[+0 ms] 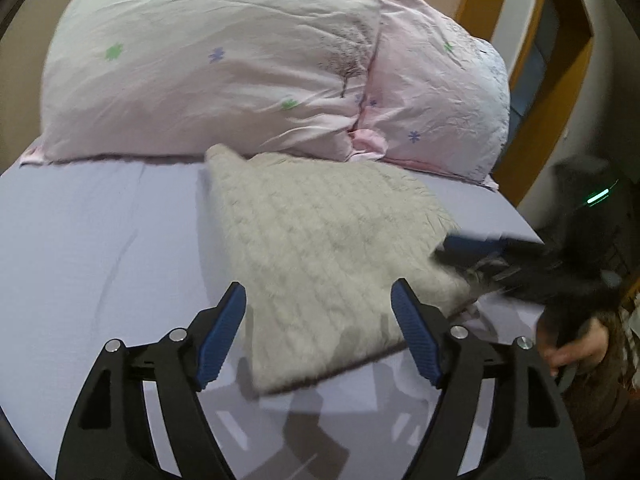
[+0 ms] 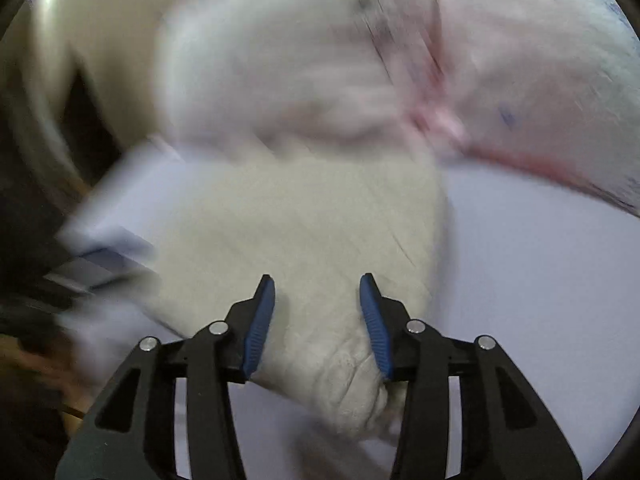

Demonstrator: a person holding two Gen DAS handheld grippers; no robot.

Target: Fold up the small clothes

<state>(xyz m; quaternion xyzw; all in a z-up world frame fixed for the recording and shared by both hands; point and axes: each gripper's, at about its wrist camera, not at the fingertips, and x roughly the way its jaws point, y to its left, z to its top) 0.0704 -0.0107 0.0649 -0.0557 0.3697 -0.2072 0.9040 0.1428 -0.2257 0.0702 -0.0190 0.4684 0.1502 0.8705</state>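
A cream knitted garment lies folded on the lavender bed sheet, its far corner against the pillows. My left gripper is open just above the garment's near edge, empty. My right gripper is open over the same garment, with a bunched corner between its jaws but not pinched. It also shows blurred in the left wrist view at the garment's right edge. The right wrist view is motion-blurred.
Two pink flowered pillows lie at the head of the bed. A wooden frame stands at the right beyond the bed edge. The person's hand is at the lower right.
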